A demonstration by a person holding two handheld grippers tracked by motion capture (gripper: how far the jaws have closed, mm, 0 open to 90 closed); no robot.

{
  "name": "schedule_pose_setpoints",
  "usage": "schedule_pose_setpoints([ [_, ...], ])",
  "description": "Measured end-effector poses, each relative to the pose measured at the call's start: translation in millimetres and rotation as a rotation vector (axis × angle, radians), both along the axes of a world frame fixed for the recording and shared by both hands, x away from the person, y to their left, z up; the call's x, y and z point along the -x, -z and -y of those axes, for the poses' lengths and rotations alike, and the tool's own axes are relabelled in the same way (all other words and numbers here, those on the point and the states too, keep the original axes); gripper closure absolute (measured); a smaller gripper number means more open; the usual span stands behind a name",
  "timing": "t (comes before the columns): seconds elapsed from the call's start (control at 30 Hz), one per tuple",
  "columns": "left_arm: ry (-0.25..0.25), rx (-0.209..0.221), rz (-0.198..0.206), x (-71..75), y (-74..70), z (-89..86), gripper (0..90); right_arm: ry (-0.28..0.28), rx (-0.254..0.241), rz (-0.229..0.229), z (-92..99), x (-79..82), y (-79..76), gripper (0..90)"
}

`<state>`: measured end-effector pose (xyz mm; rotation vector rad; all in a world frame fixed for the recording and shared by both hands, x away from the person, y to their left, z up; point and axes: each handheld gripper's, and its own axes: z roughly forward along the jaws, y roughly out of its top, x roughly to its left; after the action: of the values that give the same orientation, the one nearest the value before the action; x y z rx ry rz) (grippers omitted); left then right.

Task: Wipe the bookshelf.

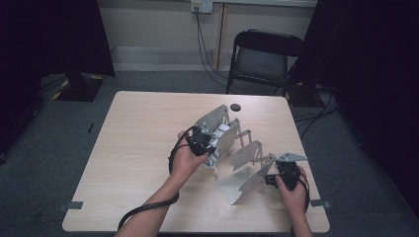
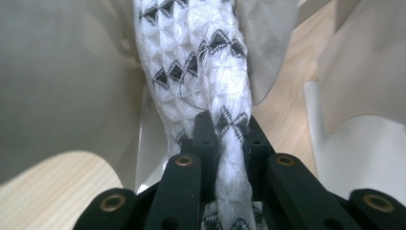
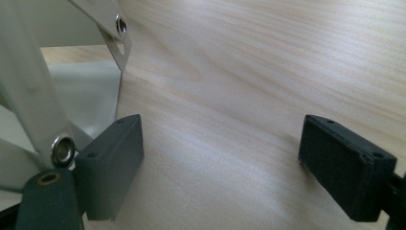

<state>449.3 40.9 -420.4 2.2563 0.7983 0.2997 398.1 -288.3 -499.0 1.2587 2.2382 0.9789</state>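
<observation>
At the centre of the high view, we see the left gripper (image 1: 209,140) with its jaws clenched on a white cloth (image 1: 223,134), held among the panels of a folding rack (image 1: 245,174) that stretches diagonally across the pale wooden counter (image 1: 138,148). In the left gripper view the cloth (image 2: 206,62) shows as a puckered, quilted knit with small black diamond motifs, bunched into a thick rope that rises from between the black jaws toward the top of the frame. Smooth, matt grey panels of the rack (image 2: 62,91) curve around it on both sides, their edges rounded.

At the lower right of the high view, the right gripper (image 1: 285,177) sits beside the rack's nearest panel, a grey three-cornered plate on top of it. In the right gripper view its jaws are released and stand wide apart over bare wood grain, with nothing between the blocky black pads (image 3: 111,163). Flat metal struts (image 3: 33,110) with bright rivets cross the left edge of that frame. A small dark disc (image 1: 235,107) lies near the counter's far edge, and a black folding chair (image 1: 264,59) stands beyond it.
</observation>
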Motion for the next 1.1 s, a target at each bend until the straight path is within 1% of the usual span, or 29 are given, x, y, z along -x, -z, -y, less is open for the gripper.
schedule_pose_setpoints([
  [0.03,0.004,0.003,0.001,0.9,-1.4,1.4,80.7,0.0,0.0,0.0,-0.1,0.0,0.0,15.0],
  [0.1,0.018,-0.005,0.006,2.3,-3.2,3.4,80.7,0.001,0.0,0.0,-0.2,0.0,0.0,15.0],
  [0.2,0.028,-0.003,0.005,3.3,-2.9,4.8,80.7,0.0,0.0,-0.001,-0.2,0.0,0.0,15.0],
  [0.23,0.031,0.011,0.003,3.6,-1.1,6.3,80.7,0.001,0.0,-0.001,-0.4,0.0,0.0,15.1],
  [0.33,0.038,0.018,0.0,4.5,-0.4,7.5,80.6,0.0,0.0,-0.001,-0.5,0.0,0.0,15.1],
  [0.6,0.053,0.01,-0.004,6.8,-1.4,11.0,80.6,-0.001,0.0,-0.001,-0.7,0.0,0.0,15.0],
  [0.83,0.077,0.012,0.003,11.2,-1.3,17.6,80.6,-0.001,0.0,0.0,-0.7,0.0,0.0,15.1],
  [0.93,0.077,0.004,0.007,10.2,-2.4,15.5,80.7,-0.001,0.0,-0.001,-0.7,0.0,0.0,15.0],
  [1.1,0.067,0.001,0.025,7.4,-9.4,4.6,80.4,-0.001,0.0,-0.001,-0.8,0.0,0.0,15.0],
])
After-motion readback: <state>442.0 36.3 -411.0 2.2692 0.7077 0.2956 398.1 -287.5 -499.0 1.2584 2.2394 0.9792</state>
